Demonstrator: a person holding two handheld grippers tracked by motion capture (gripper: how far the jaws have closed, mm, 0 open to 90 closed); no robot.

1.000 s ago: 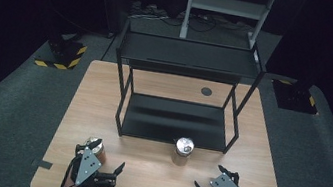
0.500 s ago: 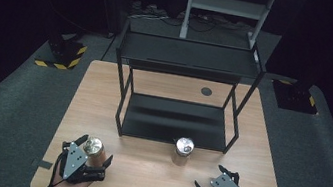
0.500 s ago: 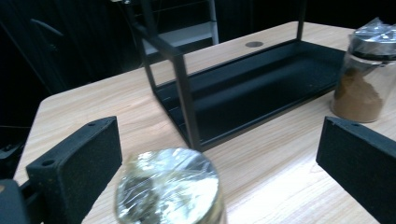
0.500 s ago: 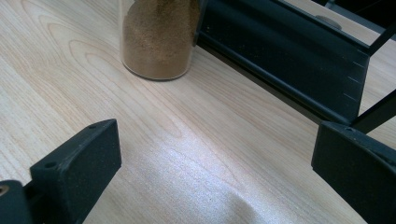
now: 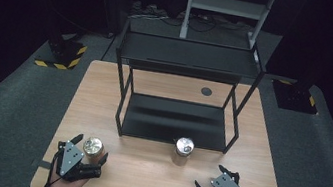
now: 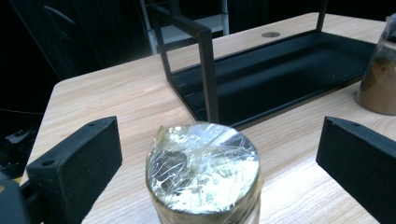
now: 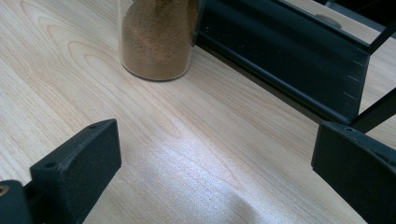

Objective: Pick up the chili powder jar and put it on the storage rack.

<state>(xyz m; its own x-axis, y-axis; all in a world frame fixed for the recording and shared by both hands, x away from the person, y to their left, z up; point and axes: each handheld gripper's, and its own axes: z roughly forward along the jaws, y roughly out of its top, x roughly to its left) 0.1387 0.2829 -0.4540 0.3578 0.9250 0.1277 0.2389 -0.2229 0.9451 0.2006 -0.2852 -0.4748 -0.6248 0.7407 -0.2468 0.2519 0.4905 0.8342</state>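
Observation:
A glass jar with a shiny film-covered top stands near the table's front left. My left gripper is open around it; in the left gripper view the jar sits between the two wide-apart jaws, touching neither. A second jar of brown powder stands in front of the black rack. My right gripper rests open near the front right edge, with that jar ahead to its left and nothing between its jaws.
The two-level black rack takes up the table's middle; its lower shelf is bare, and its front rail runs just behind the powder jar. A round cable hole lies behind the rack. Bare wood lies between the grippers.
My left gripper has shifted left and turned, bringing the film-topped jar between its jaws. The jar itself and the right gripper have stayed put.

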